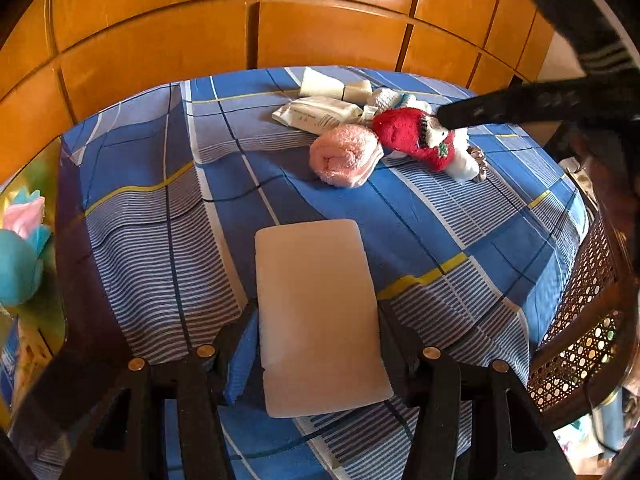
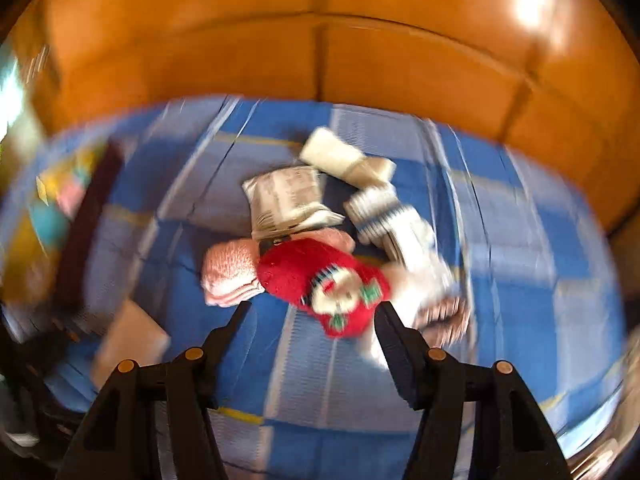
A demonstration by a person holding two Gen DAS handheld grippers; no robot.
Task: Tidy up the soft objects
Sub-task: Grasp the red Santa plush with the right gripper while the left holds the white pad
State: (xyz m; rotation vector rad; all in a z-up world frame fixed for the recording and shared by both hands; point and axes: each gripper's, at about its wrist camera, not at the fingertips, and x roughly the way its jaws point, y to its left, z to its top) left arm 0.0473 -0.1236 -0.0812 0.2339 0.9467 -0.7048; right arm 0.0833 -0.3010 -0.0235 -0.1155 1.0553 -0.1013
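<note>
A white foam pad (image 1: 318, 316) sits between the fingers of my left gripper (image 1: 318, 320), low over the blue checked cloth (image 1: 460, 216); the jaws are closed against its sides. Further back lies a pile: a rolled pink towel (image 1: 346, 156), a red Santa sock (image 1: 416, 136), white packets (image 1: 316, 114) and striped socks (image 1: 390, 98). My right gripper (image 2: 314, 310) is open, just above the red Santa sock (image 2: 324, 284), with the pink towel (image 2: 228, 276) to its left. The right wrist view is blurred. The right gripper also shows in the left wrist view (image 1: 456, 116), above the sock.
An orange wooden panel wall (image 1: 280, 28) rises behind the table. A cane chair (image 1: 580, 320) stands at the right edge. Colourful plush items (image 1: 20, 248) sit at the far left. A scrunchie (image 1: 478, 164) lies beside the sock.
</note>
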